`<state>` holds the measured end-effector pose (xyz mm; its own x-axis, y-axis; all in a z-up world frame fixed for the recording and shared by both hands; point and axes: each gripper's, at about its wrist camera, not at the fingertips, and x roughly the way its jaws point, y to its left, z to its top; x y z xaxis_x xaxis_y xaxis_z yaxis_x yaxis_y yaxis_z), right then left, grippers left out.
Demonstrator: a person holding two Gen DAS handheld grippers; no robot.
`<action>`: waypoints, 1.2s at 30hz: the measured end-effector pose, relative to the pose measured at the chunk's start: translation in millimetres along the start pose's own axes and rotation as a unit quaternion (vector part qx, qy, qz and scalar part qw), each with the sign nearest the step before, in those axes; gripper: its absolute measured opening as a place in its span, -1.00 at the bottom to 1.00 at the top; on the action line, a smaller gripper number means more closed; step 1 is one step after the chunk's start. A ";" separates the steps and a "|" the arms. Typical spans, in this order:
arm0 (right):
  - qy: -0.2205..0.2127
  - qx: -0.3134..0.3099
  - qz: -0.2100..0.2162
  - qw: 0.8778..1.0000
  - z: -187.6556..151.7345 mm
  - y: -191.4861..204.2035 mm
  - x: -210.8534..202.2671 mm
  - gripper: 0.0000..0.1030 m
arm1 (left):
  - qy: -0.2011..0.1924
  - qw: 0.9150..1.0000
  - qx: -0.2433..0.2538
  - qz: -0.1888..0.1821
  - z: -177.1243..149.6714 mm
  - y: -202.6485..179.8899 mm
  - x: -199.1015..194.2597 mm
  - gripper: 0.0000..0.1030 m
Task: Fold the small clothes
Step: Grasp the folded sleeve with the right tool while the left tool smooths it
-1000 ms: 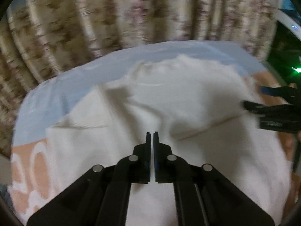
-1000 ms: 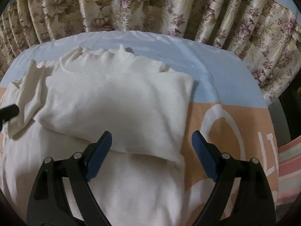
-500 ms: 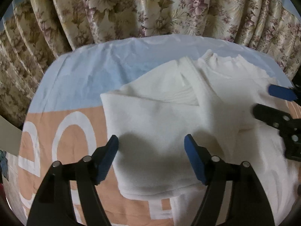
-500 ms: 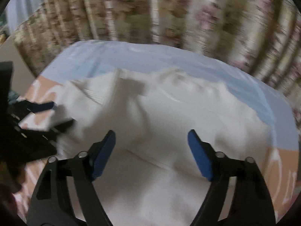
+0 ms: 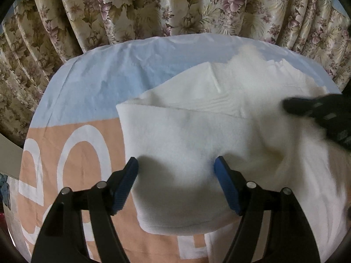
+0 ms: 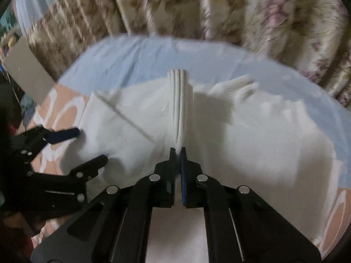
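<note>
Now the right gripper (image 6: pixel 178 151) has just snapped shut on a ridge of the soft white knit sweater (image 5: pixel 186 149) lying half-folded on the blue-and-peach printed sheet (image 5: pixel 87 92), w/ the left gripper (image 5: pixel 175 166) hovering wide open, empty, over its folded edge, so prob. next fold's starting.

Both tools are matte black plastic linkages with round silver pivot pins. The left gripper (image 5: pixel 176 171) carries ribbed blue pads (image 5: pixel 126 184) on the inner faces of its two fingers. The right gripper (image 6: pixel 178 152) has the same blue lining on one finger, thin pale lines along its arms and triangular cut-outs in its side plates.
</note>
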<state>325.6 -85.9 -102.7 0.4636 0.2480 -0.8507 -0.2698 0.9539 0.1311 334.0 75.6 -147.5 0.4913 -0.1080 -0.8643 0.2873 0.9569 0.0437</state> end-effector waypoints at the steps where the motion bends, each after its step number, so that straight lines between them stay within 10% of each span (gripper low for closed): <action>1: -0.019 -0.004 -0.005 1.000 -3.0 -6.1 -12.5 -0.92 | -0.002 1.000 -0.001 0.001 0.5 -0.7 -1.5 0.42; 8: -0.016 -0.027 -0.064 0.997 -67.9 -57.8 -54.6 -0.82 | -0.004 1.000 0.009 -0.009 3.8 -21.3 -6.8 0.43; 15: 0.009 0.056 -0.048 0.997 -126.6 -109.7 -88.3 0.03 | 0.012 1.000 0.026 0.003 4.2 -33.8 5.1 0.44; 19: -0.011 0.119 -0.030 0.992 -115.5 -136.2 -96.4 0.11 | 0.017 0.999 0.025 0.010 6.5 -34.8 9.5 0.44; 24: 0.026 0.170 -0.013 0.985 -88.4 -159.6 -61.1 0.04 | 0.020 0.999 0.024 0.016 7.9 -37.2 12.6 0.44; 30: 0.045 0.156 -0.026 0.986 -84.2 -160.2 -49.2 -0.89 | 0.025 0.999 0.037 0.015 19.3 -39.2 18.6 0.44; 32: 0.028 0.122 -0.052 0.991 -84.5 -152.7 -56.7 -0.89 | 0.027 0.998 0.047 0.013 24.0 -40.5 24.1 0.43; 36: 0.003 0.072 -0.073 0.995 -85.4 -141.5 -68.8 -0.90 | 0.019 0.998 0.058 0.011 30.1 -41.1 23.4 -0.07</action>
<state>259.9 -252.3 -106.2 0.4834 0.1042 -0.8692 -0.0762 0.9941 0.0768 358.3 25.6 -154.5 0.4679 -0.0756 -0.8805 0.3706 0.9213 0.1178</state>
